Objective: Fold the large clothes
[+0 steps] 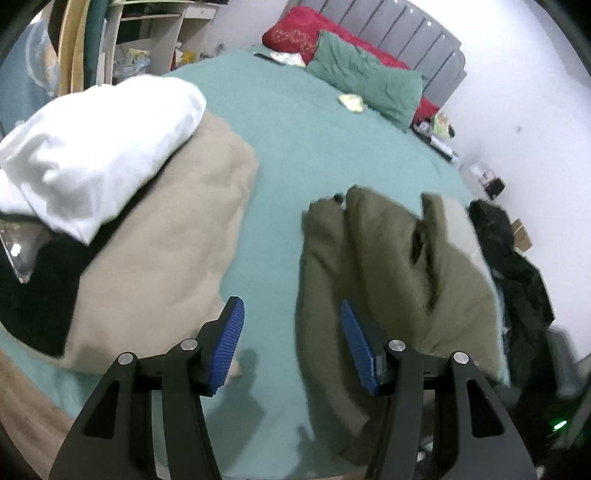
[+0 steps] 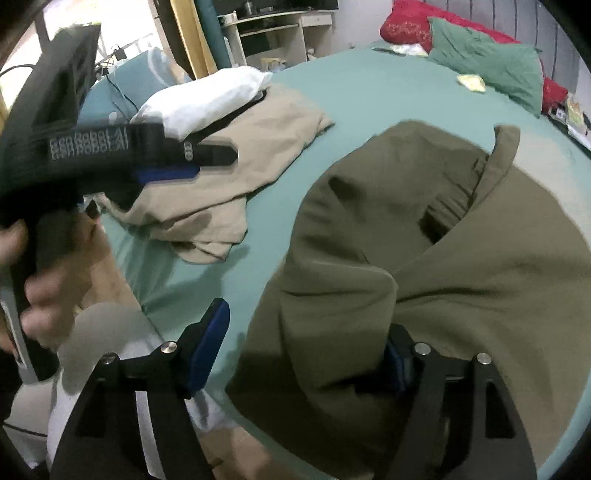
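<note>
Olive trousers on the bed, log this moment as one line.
stage: pre-grasp | left gripper: open, empty | right gripper: open, over olive trousers | bed: trousers unfolded

Both cameras sit just behind their jaws and look down along them onto the bed point(image 1: 288, 122) from its foot end, facing the grey headboard point(image 1: 402, 33) and the pillows. The left wrist view hangs higher and further back, over the bare sheet between the beige garment point(image 1: 166, 236) on its left and the olive garment point(image 1: 373, 266) on its right. The right wrist view is closer and lower, with the olive garment point(image 2: 424, 258) filling most of its right half. Both views share the olive and beige garments, the white bundle point(image 1: 92, 147), the green pillow point(image 1: 365, 81) and the shelving point(image 1: 155, 33). The left gripper point(image 2: 166, 173) crosses the right view's upper left
</note>
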A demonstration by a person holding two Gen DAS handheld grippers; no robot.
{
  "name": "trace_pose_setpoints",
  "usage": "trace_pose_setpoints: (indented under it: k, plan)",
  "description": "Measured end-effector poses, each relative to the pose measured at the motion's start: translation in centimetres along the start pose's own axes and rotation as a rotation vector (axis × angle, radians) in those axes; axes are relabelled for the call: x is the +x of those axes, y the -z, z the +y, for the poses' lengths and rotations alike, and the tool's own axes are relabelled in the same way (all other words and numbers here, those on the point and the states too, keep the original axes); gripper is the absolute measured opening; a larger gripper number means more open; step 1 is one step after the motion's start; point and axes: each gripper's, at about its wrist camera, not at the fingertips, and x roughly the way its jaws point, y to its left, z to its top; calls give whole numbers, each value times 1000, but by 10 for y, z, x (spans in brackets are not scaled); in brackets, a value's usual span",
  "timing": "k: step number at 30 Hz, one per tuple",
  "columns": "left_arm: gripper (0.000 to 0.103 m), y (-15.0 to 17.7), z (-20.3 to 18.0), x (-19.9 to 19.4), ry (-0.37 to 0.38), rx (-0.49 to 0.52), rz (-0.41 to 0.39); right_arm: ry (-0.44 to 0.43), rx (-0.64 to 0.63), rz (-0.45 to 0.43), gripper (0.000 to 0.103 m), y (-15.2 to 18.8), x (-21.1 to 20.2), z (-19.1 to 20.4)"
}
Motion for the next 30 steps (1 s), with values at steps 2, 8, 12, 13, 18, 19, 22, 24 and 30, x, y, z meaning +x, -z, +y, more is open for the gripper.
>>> trace_pose_setpoints:
  k: [2,8,12,13,18,19,22,24,30]
  plan:
    - [58,-10,-13,-4,50,8,-21,-27,29,-9,76,5,-10,-6]
    - [58,-29,-78,3,148,129,4,11,-16,-81,85,10,-66,-2]
    - [58,-30,-123,16,167,208,34,10,41,-152,89,22,-107,-15]
    - [58,-31,-131,19,173,219,43,13,63,-170,90,26,-116,-20]
    - [58,-10,-171,59,187,317,172,86,178,-237,91,51,-152,-68]
    - [58,-2,-178,67,178,342,200,112,204,-241,91,56,-155,-81]
    - [58,26,-195,98,117,436,301,208,309,-236,91,72,-157,-123]
    - [58,41,-198,115,100,462,367,239,393,-250,91,82,-163,-153]
    - [5,39,-196,101,152,436,321,297,558,-248,91,101,-156,-202]
